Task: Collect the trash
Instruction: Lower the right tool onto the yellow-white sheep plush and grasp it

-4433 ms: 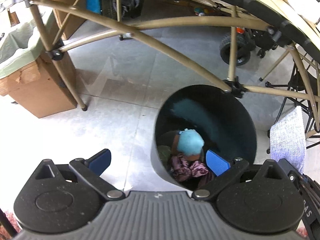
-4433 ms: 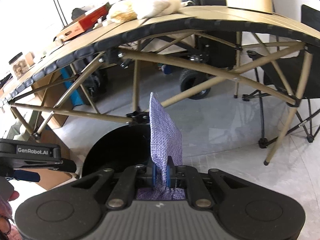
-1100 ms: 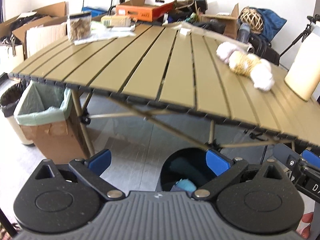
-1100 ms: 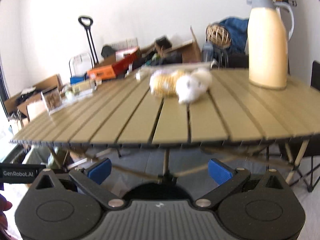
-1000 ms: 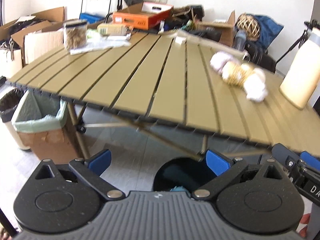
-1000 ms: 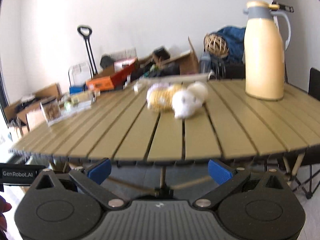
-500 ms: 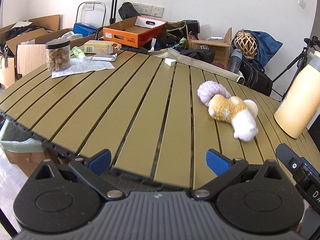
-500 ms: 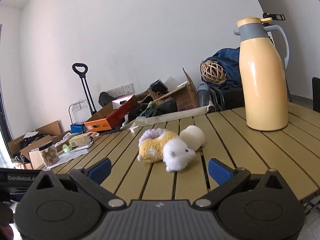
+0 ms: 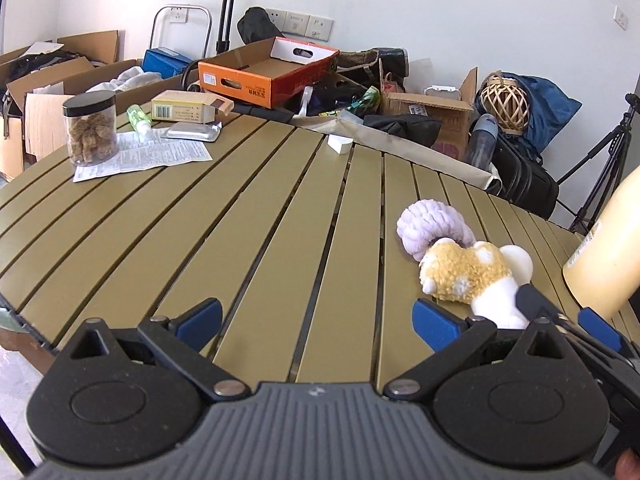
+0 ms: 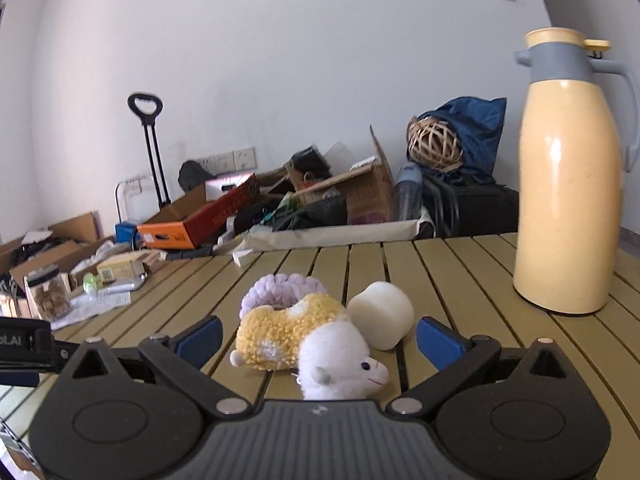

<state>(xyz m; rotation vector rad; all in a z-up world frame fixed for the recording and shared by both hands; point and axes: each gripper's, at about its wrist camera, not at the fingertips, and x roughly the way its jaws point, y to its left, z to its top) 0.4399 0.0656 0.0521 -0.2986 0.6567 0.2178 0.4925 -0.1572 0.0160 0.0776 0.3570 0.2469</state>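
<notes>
Two claws are hovering over the slatted bench (image 9: 256,216), both with jaws spread wide and gripping nothing. Ahead of the right claw (image 10: 318,334) and off to its right, the yellow flask (image 10: 568,184) is standing upright on the bench, well apart from the toys. Beyond the bench's far edge, boxes, among them an orange box (image 9: 266,74), and bags are piling against the wall. Directly between the right claw's fingers (image 10: 438,342), the plush lamb (image 10: 304,340) is lying on its side, its white head nearest the claw and its yellow body just behind. A white foam cylinder (image 10: 382,314) is sitting just beside the lamb on its right, apparently touching it, and a lilac scrunchie (image 10: 280,288) is lying against the lamb's far side. From the left claw (image 9: 318,318), the lamb is lying ahead and to the right, just beyond the right finger (image 9: 436,324). Far ahead and to the left of that claw, a jar (image 9: 90,128) is standing on a paper sheet (image 9: 148,158), with a carton (image 9: 188,111) and a small green bottle (image 9: 138,118) near it.
</notes>
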